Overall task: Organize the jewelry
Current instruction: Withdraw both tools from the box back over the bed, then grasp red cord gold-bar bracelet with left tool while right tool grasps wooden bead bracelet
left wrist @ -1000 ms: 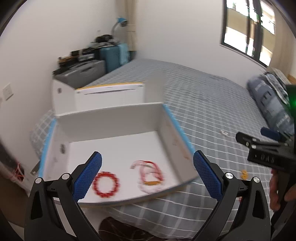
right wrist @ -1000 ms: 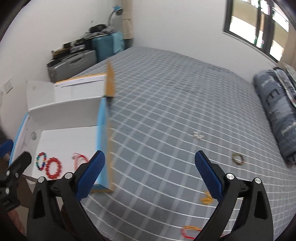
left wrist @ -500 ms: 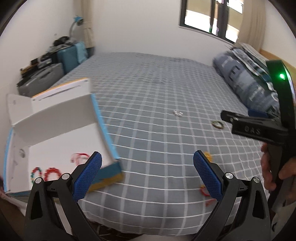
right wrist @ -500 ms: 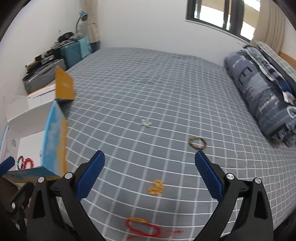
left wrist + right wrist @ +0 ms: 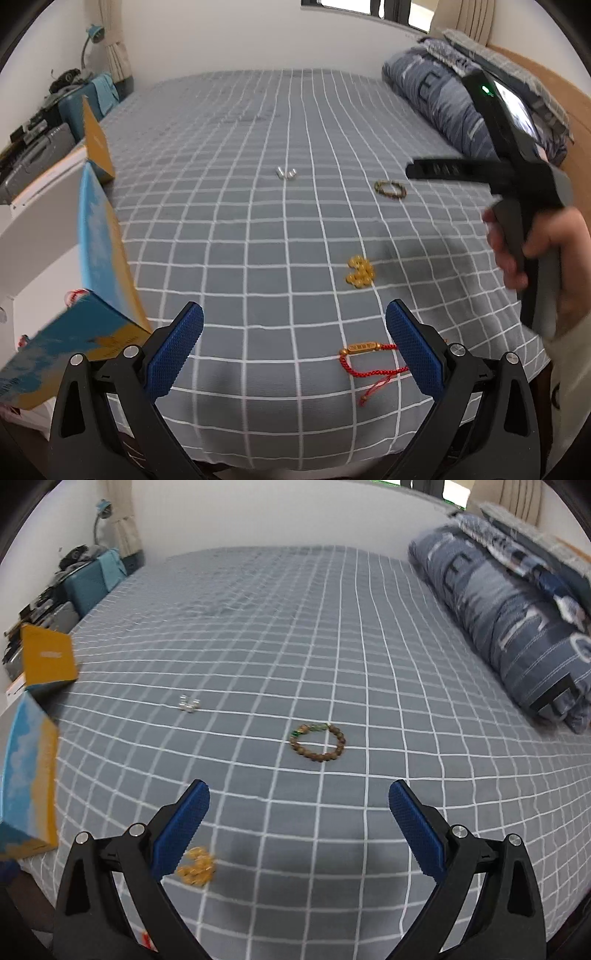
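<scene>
Loose jewelry lies on the grey checked bed (image 5: 258,229). In the left wrist view a red cord bracelet (image 5: 365,356) lies just ahead of my open, empty left gripper (image 5: 293,349), with a cluster of yellow beads (image 5: 360,272), a brown bead bracelet (image 5: 390,189) and small silver pieces (image 5: 286,172) further on. The open box (image 5: 99,254) stands at the left edge. My right gripper (image 5: 298,825) is open and empty above the sheet, the brown bead bracelet (image 5: 318,742) ahead of it, the yellow beads (image 5: 195,867) beside its left finger and the silver pieces (image 5: 189,703) far left.
A folded blue duvet (image 5: 517,627) lies along the right side of the bed. Suitcases and clutter (image 5: 48,122) stand by the left wall. The box flap (image 5: 46,659) sticks up at the left. A hand (image 5: 546,251) holds the right gripper's handle.
Both grippers have swung right, away from the box and across the bed. The box has slid to the left edge of each view, and the loose jewelry has come closer.
</scene>
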